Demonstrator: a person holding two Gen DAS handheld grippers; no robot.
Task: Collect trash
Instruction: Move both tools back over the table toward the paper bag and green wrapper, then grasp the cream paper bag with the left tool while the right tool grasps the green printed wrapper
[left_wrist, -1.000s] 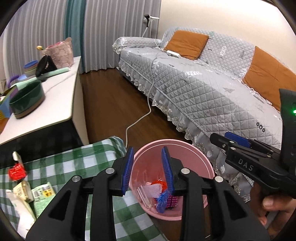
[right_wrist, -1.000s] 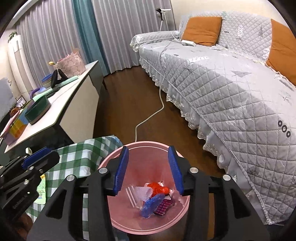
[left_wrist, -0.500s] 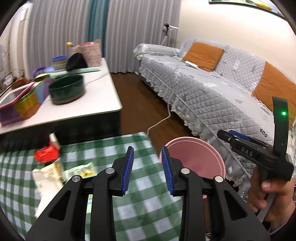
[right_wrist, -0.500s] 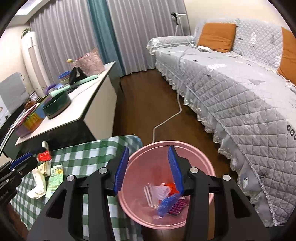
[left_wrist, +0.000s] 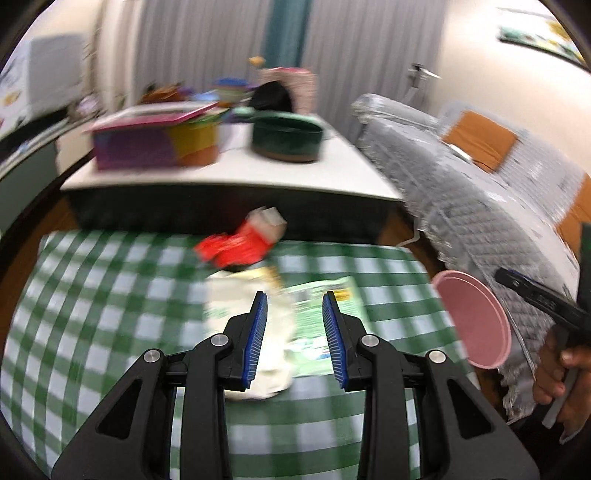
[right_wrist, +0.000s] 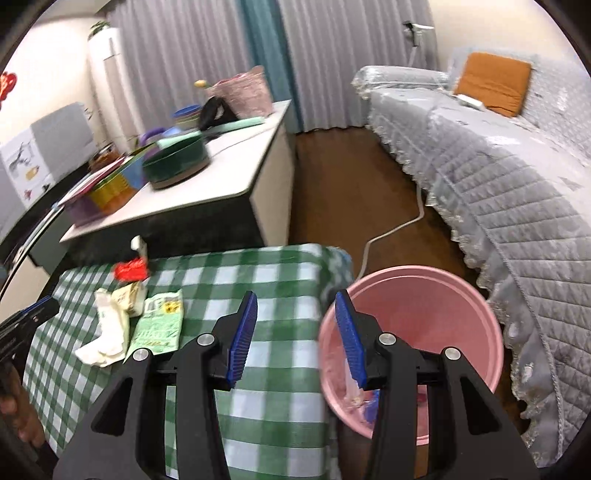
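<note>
Trash lies on the green checked tablecloth (right_wrist: 280, 280): a red wrapper (right_wrist: 130, 268), a crumpled white paper (right_wrist: 107, 332), a cream packet (right_wrist: 130, 295) and a green packet (right_wrist: 158, 326). In the blurred left wrist view my left gripper (left_wrist: 294, 323) is open and empty just above the white paper (left_wrist: 236, 314) and the green packet (left_wrist: 317, 317), with the red wrapper (left_wrist: 236, 247) beyond. My right gripper (right_wrist: 295, 325) is open and empty over the table's right edge, beside the pink bin (right_wrist: 424, 332). The bin holds several scraps.
A white side table (right_wrist: 221, 184) with a green bowl (right_wrist: 177, 162), coloured boxes and a pink basket stands behind. A grey quilted sofa (right_wrist: 498, 166) with orange cushions is on the right. A white cable (right_wrist: 399, 229) runs over the wooden floor.
Both grippers have swung left, away from the bin. My left gripper now faces the trash on the tablecloth. My right gripper has shifted from above the bin to the table's edge.
</note>
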